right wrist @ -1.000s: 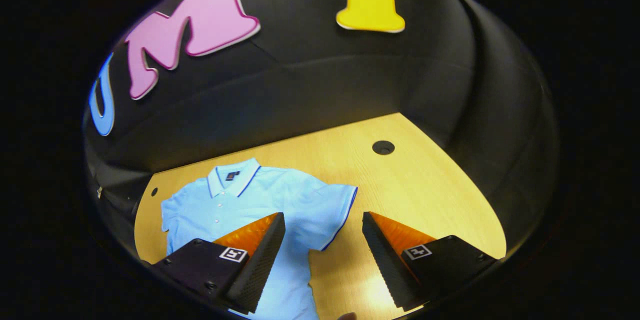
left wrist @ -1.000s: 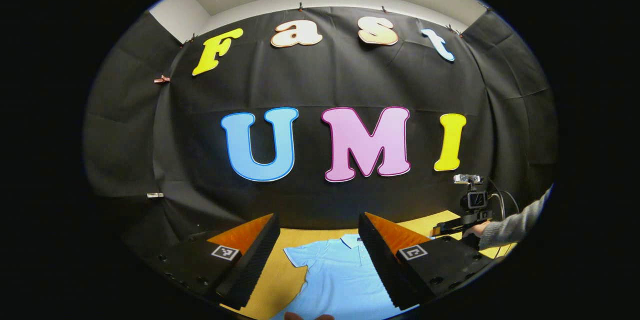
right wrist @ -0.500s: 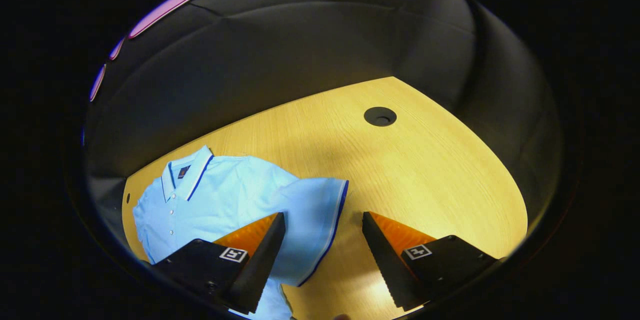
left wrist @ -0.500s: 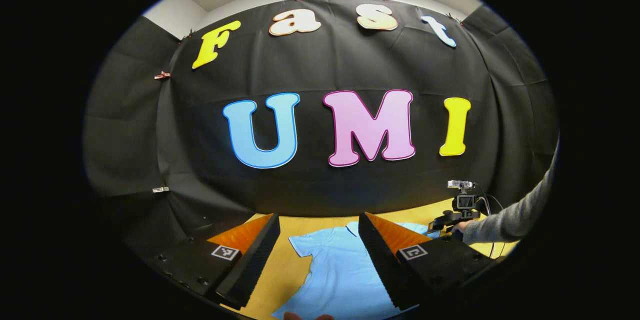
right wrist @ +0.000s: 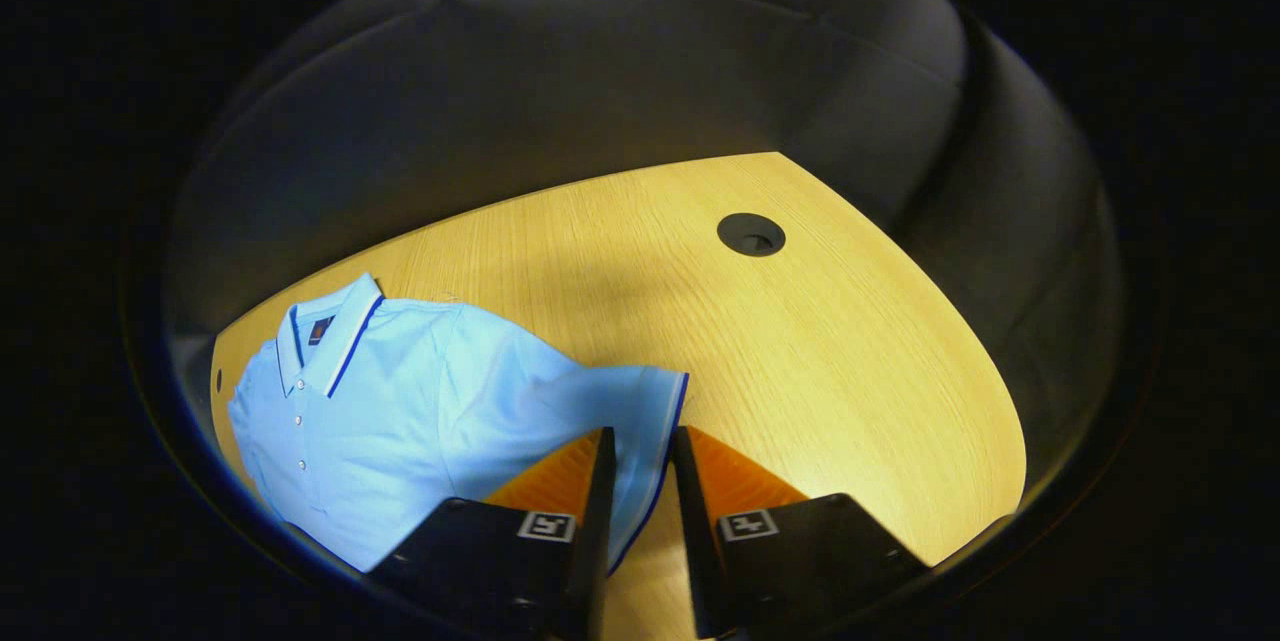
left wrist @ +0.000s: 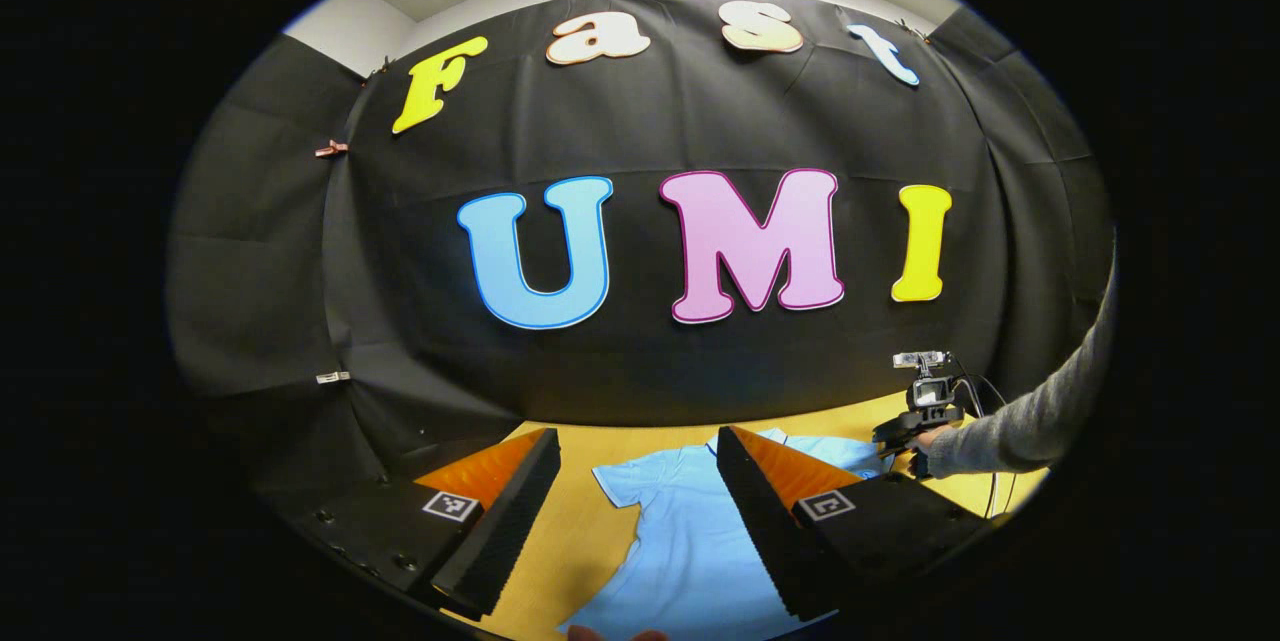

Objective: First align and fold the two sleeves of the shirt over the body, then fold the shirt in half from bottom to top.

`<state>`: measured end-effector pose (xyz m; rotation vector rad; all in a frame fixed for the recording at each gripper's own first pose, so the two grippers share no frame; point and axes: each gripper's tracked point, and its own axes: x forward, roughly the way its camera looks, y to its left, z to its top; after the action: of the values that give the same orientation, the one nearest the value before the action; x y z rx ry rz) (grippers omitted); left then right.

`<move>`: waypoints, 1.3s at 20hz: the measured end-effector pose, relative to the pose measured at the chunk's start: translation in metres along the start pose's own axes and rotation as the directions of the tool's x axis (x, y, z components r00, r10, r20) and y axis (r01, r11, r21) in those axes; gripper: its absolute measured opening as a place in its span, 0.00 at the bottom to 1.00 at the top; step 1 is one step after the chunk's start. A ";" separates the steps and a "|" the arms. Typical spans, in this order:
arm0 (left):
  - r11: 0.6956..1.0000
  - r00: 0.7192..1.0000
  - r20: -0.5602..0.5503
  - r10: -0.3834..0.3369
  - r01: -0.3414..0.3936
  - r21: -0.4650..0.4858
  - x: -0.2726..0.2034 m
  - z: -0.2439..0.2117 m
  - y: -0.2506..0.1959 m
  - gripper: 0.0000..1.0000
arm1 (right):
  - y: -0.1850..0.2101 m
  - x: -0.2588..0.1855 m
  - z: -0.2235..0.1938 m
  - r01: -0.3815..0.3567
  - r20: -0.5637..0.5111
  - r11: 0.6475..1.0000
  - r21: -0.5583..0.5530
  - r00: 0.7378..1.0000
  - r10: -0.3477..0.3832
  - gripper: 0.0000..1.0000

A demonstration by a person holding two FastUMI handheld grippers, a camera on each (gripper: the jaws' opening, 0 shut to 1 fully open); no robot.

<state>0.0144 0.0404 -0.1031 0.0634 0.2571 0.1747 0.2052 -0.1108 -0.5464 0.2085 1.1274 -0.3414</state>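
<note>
Right gripper (right wrist: 640, 461) grips polo shirt (right wrist: 400, 421) sleeve (right wrist: 640, 411)
Left gripper (left wrist: 638, 481) jaws open above shirt on bench (right wrist: 800, 341).

Recording booth, not a home: black cloth wall (left wrist: 700, 371) clipped up on all sides, pale wooden bench (right wrist: 800, 341) with a cable hole (right wrist: 751, 234).
</note>
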 end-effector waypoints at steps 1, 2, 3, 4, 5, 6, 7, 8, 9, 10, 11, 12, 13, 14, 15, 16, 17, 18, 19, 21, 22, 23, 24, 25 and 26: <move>1.000 1.000 -0.004 0.004 -0.004 0.000 -0.001 -0.001 0.002 1.00 | 0.001 0.000 0.001 -0.003 -0.003 1.000 -0.001 1.000 0.003 0.15; 1.000 1.000 -0.008 0.008 -0.008 0.000 -0.001 -0.002 0.005 1.00 | 0.006 0.001 0.001 -0.019 -0.007 1.000 0.000 1.000 0.019 0.15; 1.000 1.000 -0.009 0.012 -0.012 0.001 -0.002 -0.004 0.007 1.00 | 0.008 -0.003 0.003 -0.024 -0.004 1.000 0.000 1.000 0.024 0.06; 1.000 1.000 -0.011 0.016 -0.016 0.002 -0.003 -0.005 0.009 1.00 | 0.010 0.002 0.000 -0.032 -0.004 0.999 -0.010 0.999 0.032 0.06; 1.000 1.000 -0.012 0.019 -0.019 0.001 -0.003 -0.006 0.012 1.00 | 0.013 0.002 0.000 -0.044 0.003 0.999 -0.024 0.999 0.044 0.12; 1.000 1.000 -0.013 0.023 -0.023 0.000 -0.003 -0.006 0.014 1.00 | 0.017 -0.001 0.000 -0.058 0.005 0.998 -0.038 0.998 0.059 0.11; 1.000 1.000 -0.015 0.027 -0.027 -0.003 -0.004 -0.009 0.017 1.00 | 0.020 -0.002 0.001 -0.064 0.014 0.996 -0.056 0.998 0.065 0.11; 0.999 0.999 -0.017 0.031 -0.031 -0.007 -0.005 -0.010 0.020 1.00 | 0.017 -0.005 0.006 -0.058 0.031 0.996 -0.068 0.998 0.060 0.05; 0.999 0.999 -0.020 0.036 -0.036 -0.010 -0.005 -0.012 0.022 1.00 | 0.021 -0.008 0.014 -0.061 0.055 0.996 -0.062 0.996 0.064 0.05; 0.999 0.999 -0.022 0.041 -0.042 -0.014 -0.005 -0.014 0.026 1.00 | 0.028 -0.014 0.023 -0.072 0.080 0.996 -0.051 0.994 0.076 0.05; 0.999 0.999 -0.023 0.045 -0.045 -0.022 -0.007 -0.016 0.028 1.00 | 0.037 -0.020 0.031 -0.089 0.098 0.995 -0.050 0.991 0.094 0.05; 0.998 0.999 -0.022 0.048 -0.048 -0.029 -0.008 -0.016 0.031 1.00 | 0.050 -0.027 0.037 -0.114 0.115 0.992 -0.062 0.986 0.121 0.05; 0.998 0.998 -0.020 0.053 -0.053 -0.036 -0.008 -0.016 0.035 1.00 | 0.066 -0.034 0.043 -0.143 0.127 0.986 -0.084 0.980 0.153 0.05; 0.997 0.998 -0.019 0.057 -0.058 -0.042 -0.008 -0.017 0.038 1.00 | 0.086 -0.042 0.045 -0.174 0.135 0.979 -0.106 0.973 0.187 0.05; 0.997 0.998 -0.020 0.064 -0.065 -0.048 -0.008 -0.019 0.042 1.00 | 0.107 -0.048 0.046 -0.206 0.139 0.971 -0.124 0.965 0.223 0.05; 0.996 0.997 -0.020 0.072 -0.073 -0.053 -0.009 -0.019 0.046 1.00 | 0.128 -0.054 0.045 -0.236 0.141 0.962 -0.140 0.957 0.255 0.05; 0.995 0.997 -0.023 0.080 -0.081 -0.055 -0.010 -0.021 0.051 1.00 | 0.149 -0.058 0.040 -0.260 0.136 0.953 -0.156 0.950 0.282 0.05; 0.994 0.996 -0.025 0.088 -0.089 -0.057 -0.012 -0.022 0.055 1.00 | 0.167 -0.061 0.035 -0.278 0.129 0.944 -0.176 0.945 0.302 0.05; 0.994 0.995 -0.026 0.097 -0.098 -0.055 -0.014 -0.023 0.060 1.00 | 0.183 -0.063 0.029 -0.295 0.120 0.935 -0.198 0.939 0.322 0.05; 0.992 0.993 -0.026 0.119 -0.120 -0.048 -0.019 -0.024 0.071 1.00 | 0.212 -0.067 0.013 -0.330 0.094 0.916 -0.230 0.929 0.358 0.05; 0.990 0.991 -0.028 0.130 -0.131 -0.046 -0.021 -0.024 0.077 1.00 | 0.224 -0.069 0.004 -0.342 0.081 0.906 -0.248 0.925 0.371 0.05; 0.989 0.990 -0.029 0.139 -0.141 -0.048 -0.024 -0.025 0.081 1.00 | 0.232 -0.070 -0.005 -0.351 0.063 0.898 -0.267 0.923 0.379 0.05; 0.987 0.988 -0.032 0.148 -0.150 -0.051 -0.025 -0.026 0.085 1.00 | 0.240 -0.070 -0.013 -0.361 0.044 0.888 -0.283 0.921 0.388 0.05; 0.986 0.987 -0.036 0.157 -0.159 -0.055 -0.026 -0.029 0.089 1.00 | 0.247 -0.070 -0.022 -0.370 0.024 0.879 -0.301 0.918 0.395 0.05; 0.984 0.985 -0.040 0.166 -0.169 -0.060 -0.028 -0.031 0.093 1.00 | 0.255 -0.070 -0.032 -0.377 0.006 0.869 -0.320 0.917 0.400 0.05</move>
<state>-0.0358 0.1283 -0.1179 0.0189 0.2813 0.3514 0.2457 0.1480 -0.4983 0.1361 1.0238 0.1912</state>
